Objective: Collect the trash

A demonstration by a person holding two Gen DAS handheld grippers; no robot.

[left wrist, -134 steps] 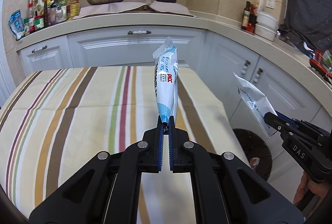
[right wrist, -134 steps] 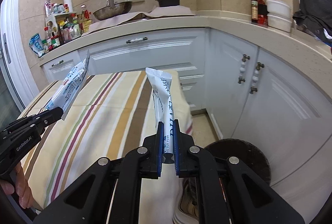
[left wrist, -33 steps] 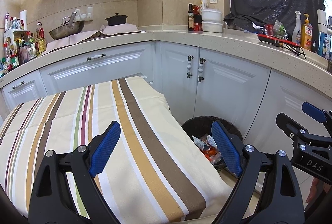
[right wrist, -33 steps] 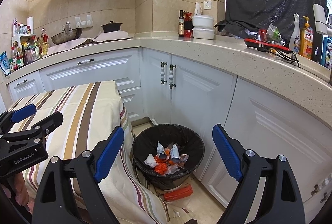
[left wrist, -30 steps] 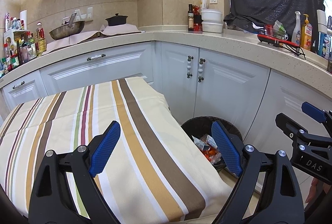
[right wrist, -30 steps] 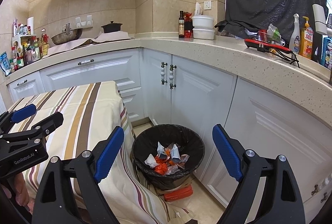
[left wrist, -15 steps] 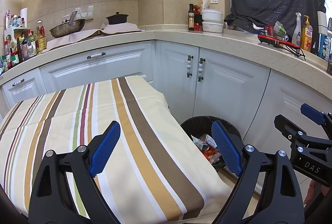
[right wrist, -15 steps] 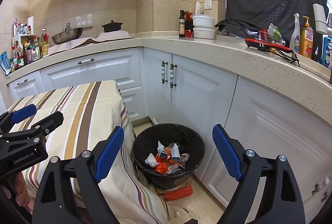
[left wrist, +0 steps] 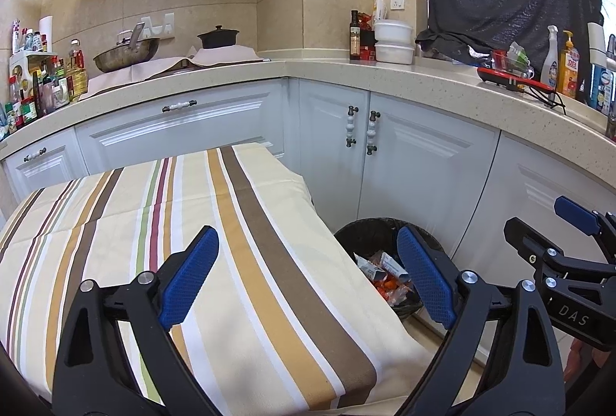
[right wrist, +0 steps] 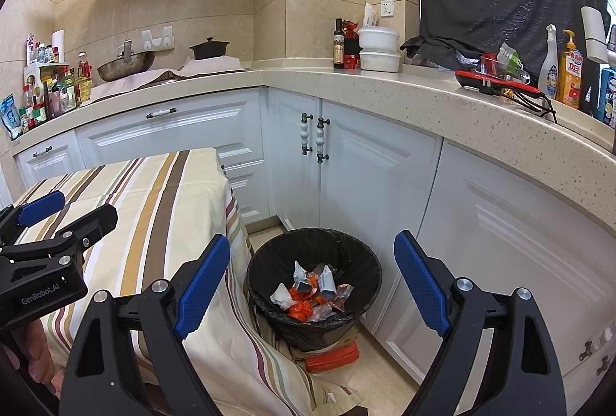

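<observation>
A round black-lined trash bin [right wrist: 269, 264] stands on the floor between the table and the white cabinets, with several wrappers [right wrist: 312, 291] in red, white and silver lying in it. My right gripper [right wrist: 312, 277] hangs above the bin, open, with nothing between its blue pads. My left gripper [left wrist: 308, 271] is open too, empty, over the right edge of the striped tablecloth [left wrist: 161, 219]; the bin [left wrist: 369, 231] shows partly behind its right finger. Each gripper appears at the edge of the other's view: the right gripper [left wrist: 539, 231] and the left gripper [right wrist: 73, 210].
White cabinet doors [right wrist: 369, 185] and an L-shaped stone counter [right wrist: 385, 85] close in the bin's far and right sides. A red flat object [right wrist: 331, 358] lies on the floor by the bin. Bottles, bowls and a wok stand on the counter. The tablecloth hangs down beside the bin.
Some seconds ago each gripper was shut on an upright wrapper over the table; now both are open and empty by the bin. Over the last second nothing has moved.
</observation>
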